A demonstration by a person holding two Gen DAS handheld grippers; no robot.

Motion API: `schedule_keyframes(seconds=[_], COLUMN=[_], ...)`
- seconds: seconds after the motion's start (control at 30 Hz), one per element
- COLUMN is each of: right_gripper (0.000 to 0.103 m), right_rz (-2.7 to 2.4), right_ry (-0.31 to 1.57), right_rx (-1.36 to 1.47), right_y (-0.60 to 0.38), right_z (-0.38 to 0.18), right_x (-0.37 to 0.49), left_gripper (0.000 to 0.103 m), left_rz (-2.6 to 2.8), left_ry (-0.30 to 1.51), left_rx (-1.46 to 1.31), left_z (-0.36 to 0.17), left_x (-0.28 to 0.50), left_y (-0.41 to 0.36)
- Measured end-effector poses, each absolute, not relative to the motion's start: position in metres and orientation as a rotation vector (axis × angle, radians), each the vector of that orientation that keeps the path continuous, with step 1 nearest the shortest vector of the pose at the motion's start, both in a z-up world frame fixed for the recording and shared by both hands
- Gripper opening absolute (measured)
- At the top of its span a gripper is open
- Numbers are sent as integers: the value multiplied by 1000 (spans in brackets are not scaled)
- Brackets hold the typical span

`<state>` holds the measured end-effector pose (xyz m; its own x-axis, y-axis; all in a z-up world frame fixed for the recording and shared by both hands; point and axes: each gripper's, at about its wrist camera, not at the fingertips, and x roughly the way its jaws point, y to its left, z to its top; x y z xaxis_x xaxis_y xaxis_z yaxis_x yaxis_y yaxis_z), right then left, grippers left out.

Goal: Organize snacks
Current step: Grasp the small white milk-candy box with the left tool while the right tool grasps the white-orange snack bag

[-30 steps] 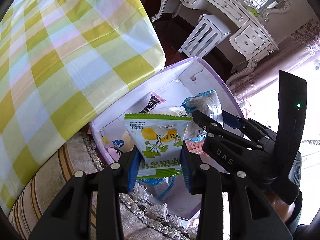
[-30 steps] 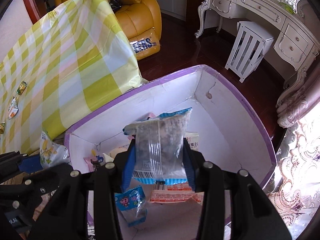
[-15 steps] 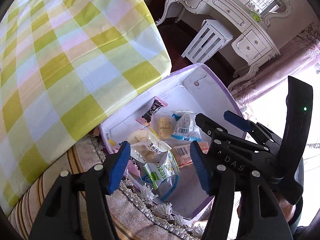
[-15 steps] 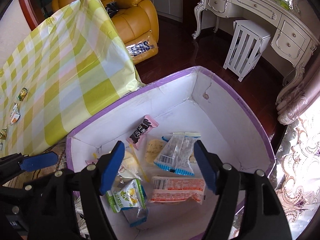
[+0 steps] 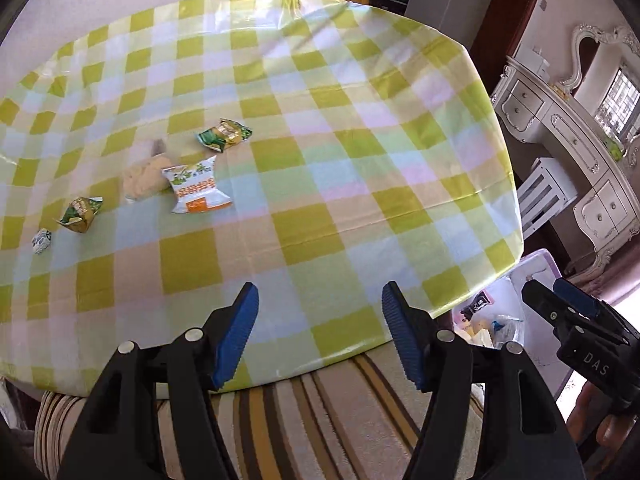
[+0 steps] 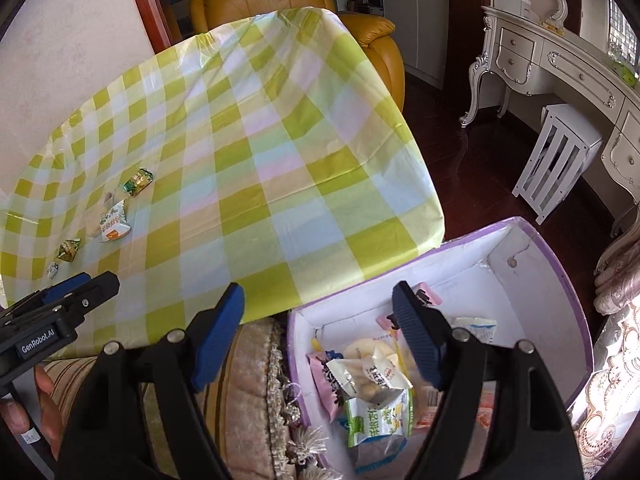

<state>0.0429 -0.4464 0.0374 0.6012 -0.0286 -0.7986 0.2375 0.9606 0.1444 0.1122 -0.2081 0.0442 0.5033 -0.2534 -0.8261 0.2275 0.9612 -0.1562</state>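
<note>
My left gripper (image 5: 319,320) hangs open and empty over the near edge of the checked tablecloth (image 5: 320,160). Far left on the cloth lie several snacks: a white-orange packet (image 5: 196,190), a green packet (image 5: 224,134), a pale yellow snack (image 5: 142,176), a green-gold packet (image 5: 80,212) and a tiny white candy (image 5: 41,240). My right gripper (image 6: 318,312) is above the near left corner of the purple-rimmed white box (image 6: 560,280); its jaws are opening with nothing between them. Inside the box lie a green-white packet (image 6: 378,420), a clear packet (image 6: 372,372) and other snacks.
The box stands low beside the table's right edge, on a striped fringed cushion (image 5: 320,420). A yellow leather armchair (image 6: 296,4) is behind the table. A white dressing table (image 6: 560,68) and white slatted stool (image 6: 560,160) stand at the right. A hand (image 6: 24,412) holds the left gripper.
Both grippers opened and dropped their packets into the box. The left gripper then swung away from the box to face the table; the right rose and turned partly toward the table.
</note>
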Motion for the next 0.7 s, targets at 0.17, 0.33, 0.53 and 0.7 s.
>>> schedule_keyframes(seconds=[0.17, 0.33, 0.53, 0.7], right_gripper=[76, 77, 77, 77], right_rz=[-114, -80, -47, -31], right_ry=[903, 895, 894, 887], right_rx=[213, 177, 139, 125], right_y=[-415, -386, -356, -338], right_z=[43, 46, 43, 41], right_x=[56, 68, 81, 91], left_gripper=[63, 69, 70, 70], left_rz=[-175, -124, -86, -60], left_ry=[982, 968, 959, 951], left_rx=[-48, -67, -72, -71], left_z=[44, 44, 44, 43], left_x=[114, 115, 115, 117], left_y=[-163, -137, -118, -106])
